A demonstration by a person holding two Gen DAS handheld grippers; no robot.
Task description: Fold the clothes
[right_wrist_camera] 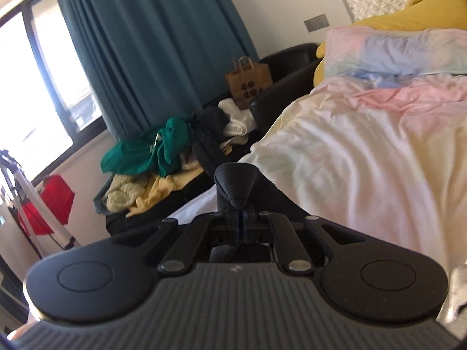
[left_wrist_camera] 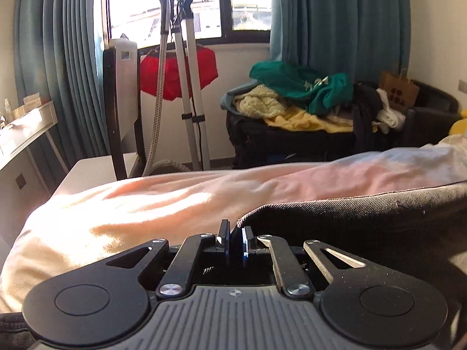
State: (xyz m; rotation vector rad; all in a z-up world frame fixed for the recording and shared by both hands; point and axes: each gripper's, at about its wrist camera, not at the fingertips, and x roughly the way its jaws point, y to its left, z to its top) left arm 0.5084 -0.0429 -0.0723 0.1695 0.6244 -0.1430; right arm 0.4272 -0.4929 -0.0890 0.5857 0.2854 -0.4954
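Dark twill cloth: a black garment lies on the bed just ahead and to the right of my left tongs, its hem running off to the right edge of the view.
Left tongs: my two fingers stand close together with a narrow gap, and the corner of the black garment comes down right at them; I think the cloth is nipped between the pads, though the fold hides the contact.
Right tongs: pressed together on a bunched fold of the same black garment, which rises in a peak just beyond my fingertips.
Bedding: a pastel duvet of cream, pink and white spreads ahead and to the right of my right tongs; in the left view it lies under and beyond the garment.
Pillow: far ahead on the right, pink and blue, with a yellow cushion behind it.
Clothes pile: a green top over yellow and cream pieces, heaped on a dark chair well beyond the bed.
Window side: teal curtains, a garment steamer stand and a red garment hanging behind it.
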